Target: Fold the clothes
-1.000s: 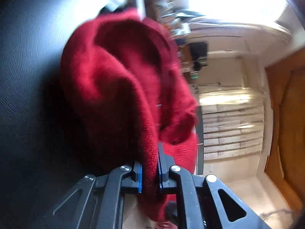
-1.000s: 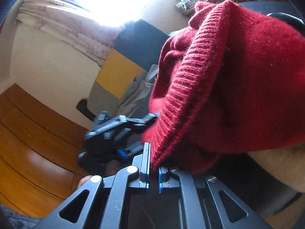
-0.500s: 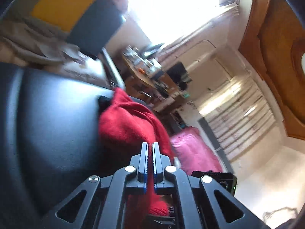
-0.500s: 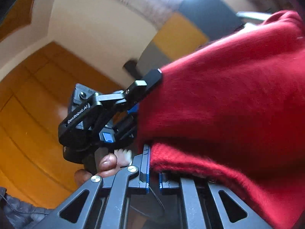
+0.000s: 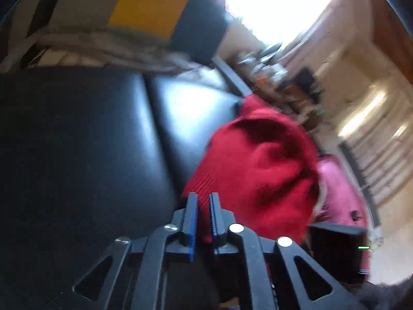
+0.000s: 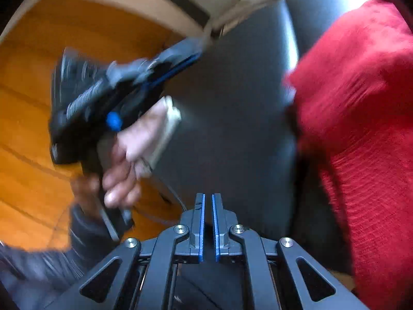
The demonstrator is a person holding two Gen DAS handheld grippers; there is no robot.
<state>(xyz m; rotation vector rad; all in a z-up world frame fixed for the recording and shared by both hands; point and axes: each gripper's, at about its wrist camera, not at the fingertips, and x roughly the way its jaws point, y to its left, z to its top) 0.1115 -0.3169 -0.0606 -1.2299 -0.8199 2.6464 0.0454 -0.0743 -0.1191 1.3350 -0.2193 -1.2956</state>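
Both pairs of black tongs had their blue pads nearly together: the right gripper (image 6: 208, 226) held nothing, and whether the left gripper (image 5: 203, 222) still pinched the fuzzy red knitted sweater (image 5: 258, 170) was unclear. The sweater lay bunched on the black leather seat (image 5: 90, 142), so I judged it needed a fresh grip on an edge.

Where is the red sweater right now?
The red sweater lies bunched on the black leather seat, just ahead-right of the left gripper in its view.

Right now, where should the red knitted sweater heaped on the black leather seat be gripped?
Grip the red knitted sweater by its ribbed hem, the flat edge lying nearest the left gripper. Probably come low across the bare black leather seat; the rest is bunched folds.
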